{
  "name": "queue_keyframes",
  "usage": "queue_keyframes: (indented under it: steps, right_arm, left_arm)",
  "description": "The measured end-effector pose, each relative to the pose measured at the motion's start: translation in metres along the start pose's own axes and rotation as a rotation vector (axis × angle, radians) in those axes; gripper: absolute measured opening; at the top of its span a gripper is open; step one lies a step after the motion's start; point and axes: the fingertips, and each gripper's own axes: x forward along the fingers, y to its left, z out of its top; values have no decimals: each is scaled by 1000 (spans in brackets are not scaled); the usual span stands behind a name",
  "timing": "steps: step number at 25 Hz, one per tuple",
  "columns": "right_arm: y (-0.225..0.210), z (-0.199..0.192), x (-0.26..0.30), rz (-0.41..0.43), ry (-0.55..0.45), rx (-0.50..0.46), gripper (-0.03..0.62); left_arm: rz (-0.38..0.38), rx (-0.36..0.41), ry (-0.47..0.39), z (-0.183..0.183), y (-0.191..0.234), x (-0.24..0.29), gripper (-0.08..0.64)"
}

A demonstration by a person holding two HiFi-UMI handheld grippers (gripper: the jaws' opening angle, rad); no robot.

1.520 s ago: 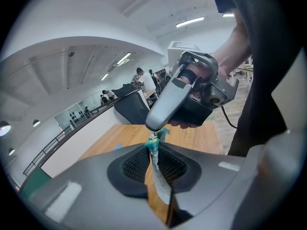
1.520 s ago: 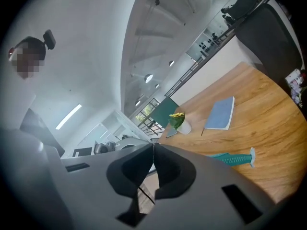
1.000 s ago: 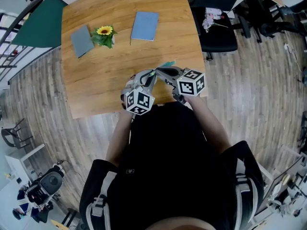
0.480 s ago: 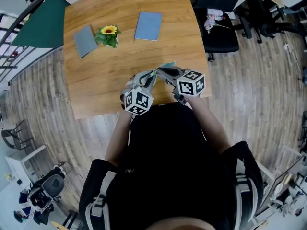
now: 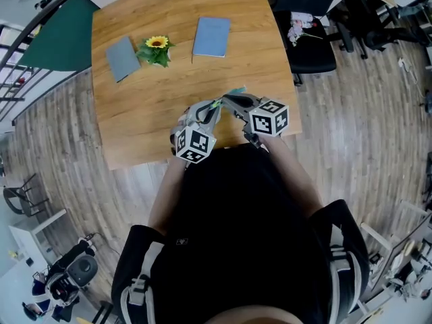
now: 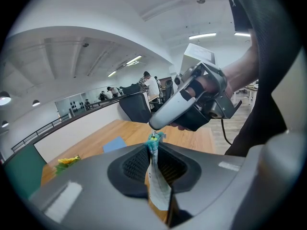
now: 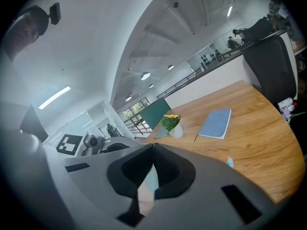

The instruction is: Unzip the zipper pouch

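The zipper pouch (image 5: pixel 235 92) is pale with a teal zipper end and is held up over the table's near edge, mostly hidden between the two grippers. My left gripper (image 5: pixel 214 108) is shut on the pouch's edge. In the left gripper view the pale fabric and teal tip (image 6: pixel 154 140) stick up between the pads of the left gripper (image 6: pixel 153 152). My right gripper (image 5: pixel 227 100) faces it from the right. In the right gripper view a thin pale piece of the pouch (image 7: pixel 147 188) sits pinched in the right gripper (image 7: pixel 153 150).
A blue notebook (image 5: pixel 211 36), a potted sunflower (image 5: pixel 156 49) and a grey notebook (image 5: pixel 120 58) lie at the far part of the wooden table (image 5: pixel 142 113). A black chair (image 5: pixel 307 29) stands to the right of the table. A green board (image 5: pixel 57 36) stands at the left.
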Motion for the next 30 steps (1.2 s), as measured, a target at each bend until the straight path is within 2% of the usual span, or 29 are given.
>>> queue_keyframes:
  steps: [15,30]
  right_arm:
    - [17,-10,27,-25,-7,-19,6]
    - [8,-11,24,-74,-28,-1,6]
  left_arm:
    - [-5,-16,-11,-23,12,-29,40]
    - [-37,-9,-32,-23,12,-27,40]
